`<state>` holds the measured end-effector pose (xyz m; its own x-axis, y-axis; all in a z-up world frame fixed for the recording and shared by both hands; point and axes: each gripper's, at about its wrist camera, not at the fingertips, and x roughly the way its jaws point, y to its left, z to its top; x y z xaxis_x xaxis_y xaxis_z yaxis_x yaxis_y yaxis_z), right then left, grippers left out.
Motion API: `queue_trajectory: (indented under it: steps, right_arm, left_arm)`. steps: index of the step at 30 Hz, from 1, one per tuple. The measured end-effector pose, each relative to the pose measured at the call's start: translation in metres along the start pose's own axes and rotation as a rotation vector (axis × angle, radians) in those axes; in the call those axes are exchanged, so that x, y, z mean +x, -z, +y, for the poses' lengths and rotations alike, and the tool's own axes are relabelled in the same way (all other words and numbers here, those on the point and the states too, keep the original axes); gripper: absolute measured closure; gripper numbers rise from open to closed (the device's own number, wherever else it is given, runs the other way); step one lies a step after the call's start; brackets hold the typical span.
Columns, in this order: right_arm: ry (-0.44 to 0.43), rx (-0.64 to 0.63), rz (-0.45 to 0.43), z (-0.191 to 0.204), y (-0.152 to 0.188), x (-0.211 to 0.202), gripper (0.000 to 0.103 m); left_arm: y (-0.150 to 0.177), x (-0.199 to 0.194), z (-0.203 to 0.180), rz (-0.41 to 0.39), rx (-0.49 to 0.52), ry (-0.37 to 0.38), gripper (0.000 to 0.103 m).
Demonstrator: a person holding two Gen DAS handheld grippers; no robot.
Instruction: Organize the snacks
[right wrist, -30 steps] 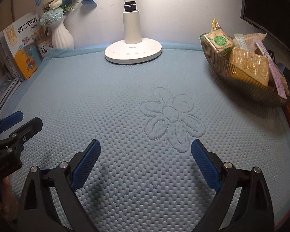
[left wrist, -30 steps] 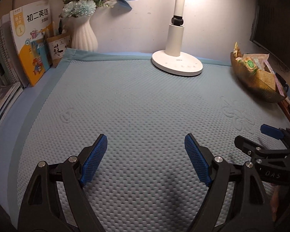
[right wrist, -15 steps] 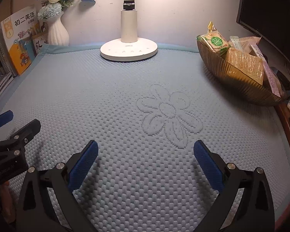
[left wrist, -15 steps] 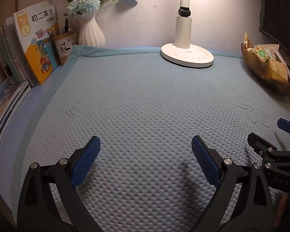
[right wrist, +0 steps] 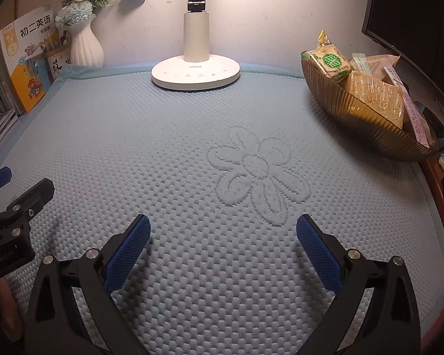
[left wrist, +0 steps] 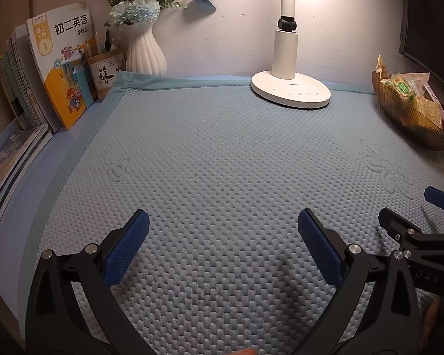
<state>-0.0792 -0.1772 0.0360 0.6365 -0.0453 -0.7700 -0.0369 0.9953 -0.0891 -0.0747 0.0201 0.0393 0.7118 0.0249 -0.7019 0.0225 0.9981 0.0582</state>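
Both the left gripper and right gripper hung spread wide and empty over the blue mat, the snacks piled in the amber bowl far ahead-right, nearer the right gripper.

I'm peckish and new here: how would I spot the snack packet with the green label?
Find the white desk lamp at the back of the blue quilted mat; to its right sits a ribbed amber glass bowl. The clear square cracker packet with a green label leans at its left rim, the only green-marked packet there.
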Motion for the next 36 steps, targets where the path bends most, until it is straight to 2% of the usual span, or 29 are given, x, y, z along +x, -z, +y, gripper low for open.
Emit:
queue_trajectory:
  steps: [18,30,36]
  right_arm:
    - [0.0,0.004,0.015,0.0022,-0.0006,0.0009,0.005]
    - [0.001,0.002,0.016,0.0022,-0.0004,0.0014,0.005]
    - [-0.002,-0.001,0.016,0.0028,0.0003,0.0016,0.005]
  left_arm:
    - [-0.0004,0.0007,-0.0009,0.007,0.005,-0.015,0.003]
    - [-0.0017,0.0071,-0.0002,0.041,0.014,0.018,0.003]
    - [-0.0024,0.0029,0.0027,0.012,0.001,-0.001,0.003]
